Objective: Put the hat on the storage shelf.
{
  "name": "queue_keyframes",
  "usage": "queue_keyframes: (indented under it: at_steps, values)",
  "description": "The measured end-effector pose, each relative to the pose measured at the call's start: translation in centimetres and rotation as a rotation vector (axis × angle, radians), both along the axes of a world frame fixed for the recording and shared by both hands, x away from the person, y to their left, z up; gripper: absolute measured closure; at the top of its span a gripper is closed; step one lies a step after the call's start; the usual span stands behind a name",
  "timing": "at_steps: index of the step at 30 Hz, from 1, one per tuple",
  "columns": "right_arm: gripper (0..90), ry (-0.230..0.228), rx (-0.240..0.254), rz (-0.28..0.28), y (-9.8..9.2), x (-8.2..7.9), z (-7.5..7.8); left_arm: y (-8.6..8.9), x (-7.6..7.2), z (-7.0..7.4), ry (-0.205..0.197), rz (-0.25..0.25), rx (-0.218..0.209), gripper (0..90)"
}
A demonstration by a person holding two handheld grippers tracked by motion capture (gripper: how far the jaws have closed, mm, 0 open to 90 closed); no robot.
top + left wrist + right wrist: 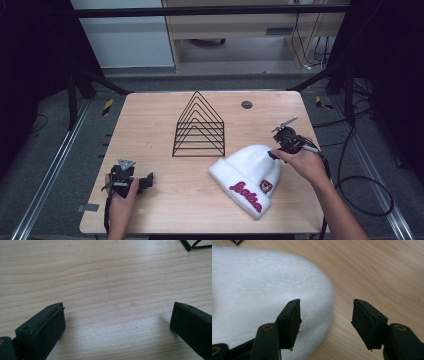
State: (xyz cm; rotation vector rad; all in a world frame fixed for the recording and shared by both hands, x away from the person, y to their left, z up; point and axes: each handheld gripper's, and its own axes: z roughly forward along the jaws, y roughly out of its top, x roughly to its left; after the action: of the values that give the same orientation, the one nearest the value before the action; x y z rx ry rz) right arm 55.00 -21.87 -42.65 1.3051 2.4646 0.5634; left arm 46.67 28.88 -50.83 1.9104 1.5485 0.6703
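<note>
Pale wood grain runs across the table (165,200), which stands in a dark framed bay with cables trailing on the floor to the right. At its middle stands a black wire rack (199,125) of nested triangular frames. A white knit beanie (245,172) with pink lettering lies flat just right of the rack. The right gripper (325,322) hovers at the beanie's rounded crown with its jaws spread, one over the fabric and one over bare wood. The left gripper (117,325) rests low near the table's left front, jaws wide apart with nothing between them. If the right jaws close here, they may catch only a thin fold of soft knit, which could slip free on lifting.
</note>
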Motion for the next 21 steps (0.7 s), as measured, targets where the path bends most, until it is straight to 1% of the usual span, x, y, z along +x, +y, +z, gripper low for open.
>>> queue_keyframes:
  at_steps: [1, 2, 3, 4, 5, 7, 8, 9, 10, 11, 14, 15, 16, 17, 19, 21]
  values:
    - [43.3, 0.021, -0.011, 0.012, 0.4, 0.7, -0.2, 0.0, 0.0, 0.0, 0.000, 0.000, 0.000, 0.0]
    - [43.3, 0.021, -0.011, 0.012, 0.4, 0.7, -0.2, 0.0, 0.0, 0.0, 0.000, 0.000, 0.000, 0.0]
    - [43.9, 0.040, -0.018, 0.017, 0.8, 1.4, -0.4, 0.0, 0.0, 0.0, 0.000, 0.000, 0.000, 0.0]
    - [43.9, 0.040, -0.018, 0.017, 0.8, 1.4, -0.4, 0.0, 0.0, 0.0, 0.000, 0.000, 0.000, 0.0]
    - [46.0, 0.062, 0.005, 0.011, 1.1, 2.1, -0.6, 0.0, 0.0, 0.0, 0.000, -0.001, 0.000, 0.0]
    - [46.5, 0.075, -0.013, 0.016, 1.4, 2.7, -1.0, 0.0, 0.0, 0.0, 0.000, -0.001, 0.001, 0.0]
    - [46.5, 0.075, -0.013, 0.016, 1.4, 2.7, -1.0, 0.0, 0.0, 0.0, 0.000, -0.001, 0.001, 0.0]
    - [46.6, 0.095, -0.017, 0.012, 1.6, 3.3, -1.4, 0.0, 0.0, 0.0, 0.000, -0.002, 0.001, 0.0]
    - [46.6, 0.095, -0.017, 0.012, 1.6, 3.3, -1.4, 0.0, 0.0, 0.0, 0.000, -0.002, 0.001, 0.0]
    - [47.2, 0.107, -0.020, 0.006, 1.7, 3.7, -1.7, 0.0, 0.0, 0.0, 0.000, -0.002, 0.001, 0.0]
    - [47.8, 0.115, -0.023, 0.010, 1.7, 4.0, -2.0, 0.0, 0.0, 0.0, 0.000, -0.003, 0.001, 0.0]
    - [47.9, 0.125, -0.021, 0.009, 1.8, 4.1, -2.2, 0.0, 0.0, 0.0, 0.000, -0.003, 0.002, 0.0]
    - [47.8, 0.138, -0.023, 0.004, 1.8, 4.1, -2.4, 0.0, 0.0, 0.0, 0.000, -0.004, 0.002, 0.0]
    - [47.5, 0.138, -0.033, 0.012, 1.8, 4.2, -2.6, 0.0, 0.0, 0.0, 0.000, -0.004, 0.001, 0.0]
    - [47.9, 0.151, -0.027, 0.009, 1.7, 4.3, -3.0, 0.0, 0.0, 0.0, 0.000, -0.004, 0.002, 0.0]
    - [48.3, 0.157, -0.026, 0.003, 1.8, 4.3, -3.1, 0.0, 0.1, 0.0, -0.001, -0.004, 0.002, 0.0]
